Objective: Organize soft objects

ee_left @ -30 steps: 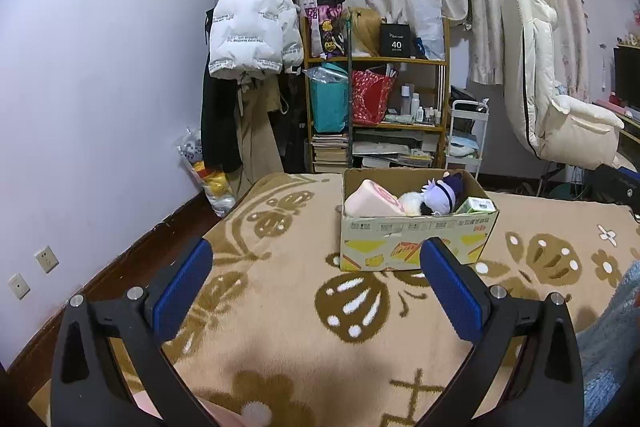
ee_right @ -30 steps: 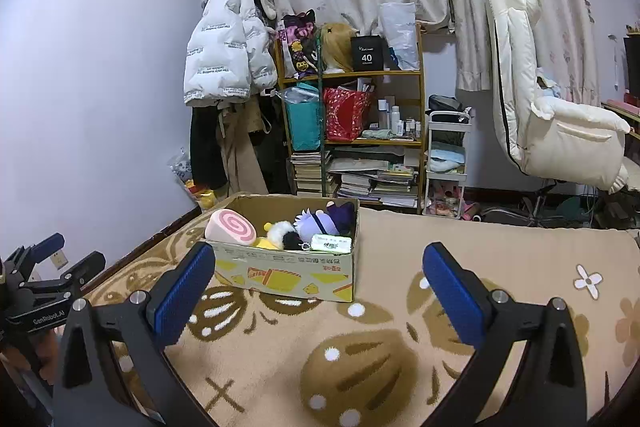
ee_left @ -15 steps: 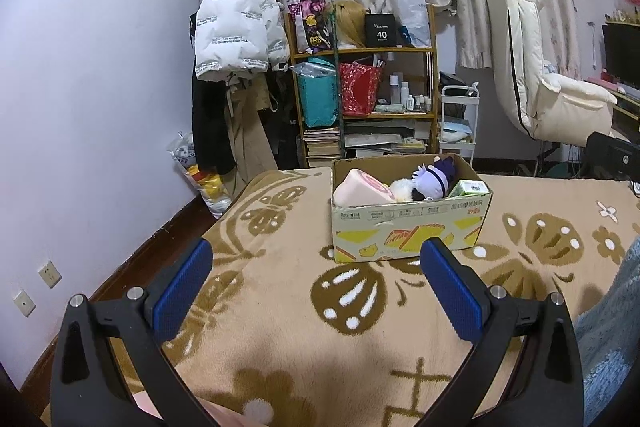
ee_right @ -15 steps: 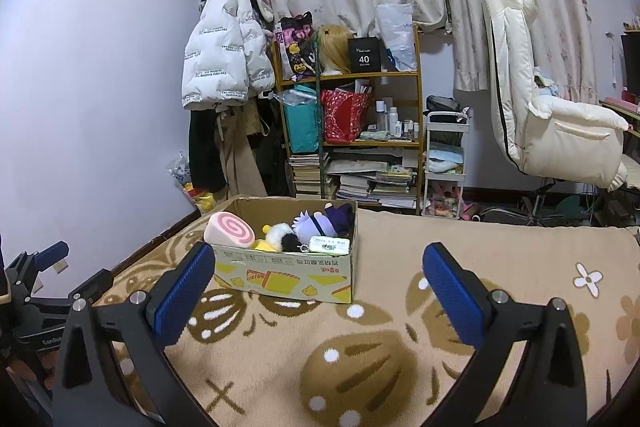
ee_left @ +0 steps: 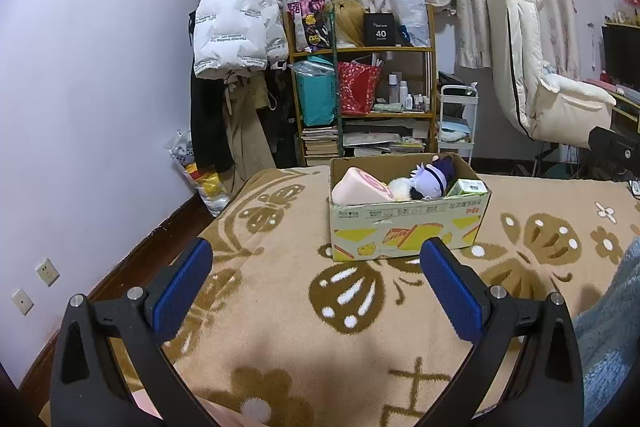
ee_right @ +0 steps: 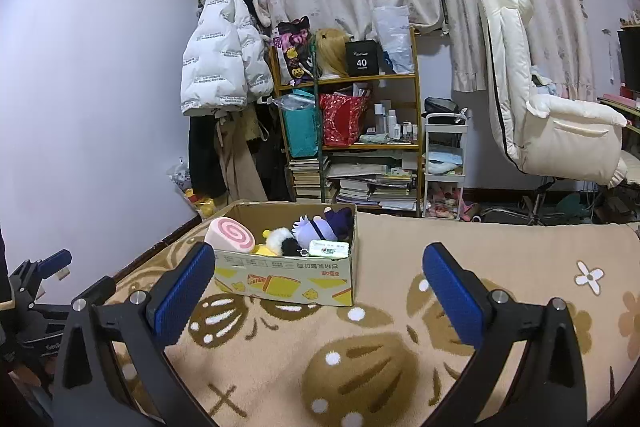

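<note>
Two grippers up, both empty: the left gripper (ee_left: 314, 277) hangs with its blue pads (ee_left: 180, 287) spread wide over the blanket (ee_left: 280, 327), and the right gripper (ee_right: 316, 279) is spread just as wide, nothing pinched. Beyond them sits the box (ee_left: 408, 227) on the blanket, well apart from both. Inside, packed close: a pink roll (ee_left: 360, 187) at the left end, a black-and-white plush (ee_left: 404, 189), a purple doll (ee_left: 434, 175), and a green pack (ee_left: 468, 187) at the right end (no loose toys show on the blanket). My read: the next reach goes into the box. Come in from above, jaws kept wide, pick one toy, and squeeze its middle so the neighbours don't drag out.
</note>
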`<state>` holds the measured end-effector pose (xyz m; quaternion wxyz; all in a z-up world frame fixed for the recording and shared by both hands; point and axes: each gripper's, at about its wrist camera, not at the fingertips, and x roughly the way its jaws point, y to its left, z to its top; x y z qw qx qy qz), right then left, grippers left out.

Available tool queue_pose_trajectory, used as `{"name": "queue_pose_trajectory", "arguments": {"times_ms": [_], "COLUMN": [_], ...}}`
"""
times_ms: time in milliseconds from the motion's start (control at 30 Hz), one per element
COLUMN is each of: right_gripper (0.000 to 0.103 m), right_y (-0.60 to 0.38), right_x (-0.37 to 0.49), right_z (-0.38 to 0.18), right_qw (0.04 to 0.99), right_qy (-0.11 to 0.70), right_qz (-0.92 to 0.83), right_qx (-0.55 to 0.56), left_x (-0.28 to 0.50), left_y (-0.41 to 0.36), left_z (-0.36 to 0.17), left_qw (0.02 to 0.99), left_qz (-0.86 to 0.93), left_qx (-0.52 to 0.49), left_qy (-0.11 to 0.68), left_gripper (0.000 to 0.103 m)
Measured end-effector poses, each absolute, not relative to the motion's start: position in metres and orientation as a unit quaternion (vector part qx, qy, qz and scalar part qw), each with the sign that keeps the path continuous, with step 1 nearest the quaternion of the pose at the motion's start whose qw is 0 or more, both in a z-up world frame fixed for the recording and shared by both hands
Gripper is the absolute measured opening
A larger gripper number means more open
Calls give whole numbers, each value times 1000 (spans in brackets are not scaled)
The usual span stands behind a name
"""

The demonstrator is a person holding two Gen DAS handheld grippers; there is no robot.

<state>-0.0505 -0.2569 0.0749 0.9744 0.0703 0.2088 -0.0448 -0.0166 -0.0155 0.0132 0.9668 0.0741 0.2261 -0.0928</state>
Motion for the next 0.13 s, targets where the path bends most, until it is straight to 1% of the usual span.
{"name": "queue_pose_trajectory", "arguments": {"times_ms": [133], "right_gripper": [103], "right_y": [-256], "right_x": [-50], "right_z": [75], "right_qw": [974], "right_qy": [209], "right_qz": [-46], "right_qx": [70], "left_x": [-17], "left_y": [-18], "left_z": [11], "left_qw": [966], "left_qz": [-92], "left_qx": [81], "left_qy": [229], "left_gripper": [103]}}
